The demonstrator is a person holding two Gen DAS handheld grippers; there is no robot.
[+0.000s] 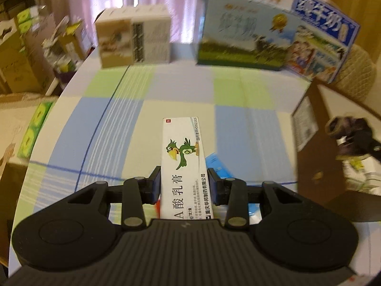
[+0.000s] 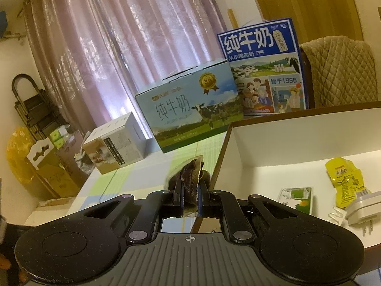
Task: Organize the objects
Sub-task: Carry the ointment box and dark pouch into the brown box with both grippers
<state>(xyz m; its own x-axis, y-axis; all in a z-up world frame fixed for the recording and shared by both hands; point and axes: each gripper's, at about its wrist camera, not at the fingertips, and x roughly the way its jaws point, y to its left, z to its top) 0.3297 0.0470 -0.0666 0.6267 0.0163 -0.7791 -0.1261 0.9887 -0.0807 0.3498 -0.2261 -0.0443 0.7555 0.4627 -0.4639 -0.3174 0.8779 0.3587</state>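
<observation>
At the lower centre of the frame the right gripper [image 2: 190,188] pinches a brown cloth pouch [image 2: 190,176] between its fingers, just left of an open white-lined box [image 2: 297,138]. On the box's floor at right lie a small green-and-white carton [image 2: 296,199], a yellow sachet [image 2: 345,178] and a white plug adapter [image 2: 362,211]. Two milk cartons [image 2: 190,112] and [image 2: 264,69] stand on the checked surface [image 2: 133,174] behind.

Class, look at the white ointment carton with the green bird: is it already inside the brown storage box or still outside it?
Outside. The ointment carton is clamped in the left gripper above the checked tablecloth, beside the brown box.
</observation>
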